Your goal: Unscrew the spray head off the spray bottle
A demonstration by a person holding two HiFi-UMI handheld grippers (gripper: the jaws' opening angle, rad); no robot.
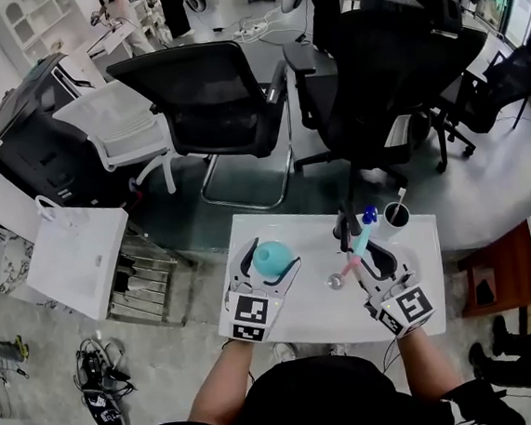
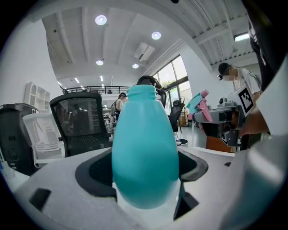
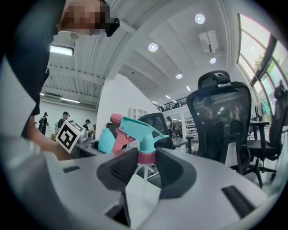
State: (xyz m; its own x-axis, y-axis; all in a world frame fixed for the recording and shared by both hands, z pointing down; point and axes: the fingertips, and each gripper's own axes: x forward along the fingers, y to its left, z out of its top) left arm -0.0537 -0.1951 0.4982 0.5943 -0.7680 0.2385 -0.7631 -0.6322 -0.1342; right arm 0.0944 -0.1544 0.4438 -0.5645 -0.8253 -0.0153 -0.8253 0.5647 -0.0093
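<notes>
From above, the left tongs (image 1: 270, 262) hide the bottle (image 1: 272, 255) below its shoulders. In the left gripper view its base is out of sight behind them. The thin tube under the spray head (image 3: 137, 134) fades against the right tongs (image 3: 146, 164). A small round thing (image 1: 335, 282) on the desk (image 1: 304, 320) is too small to name.

We look steeply down from the head onto the table (image 1: 322, 315). Each gripper camera sits close behind its jaws (roughly level), and each sees the other: right gripper (image 2: 206, 119), left gripper (image 3: 105, 143).
</notes>
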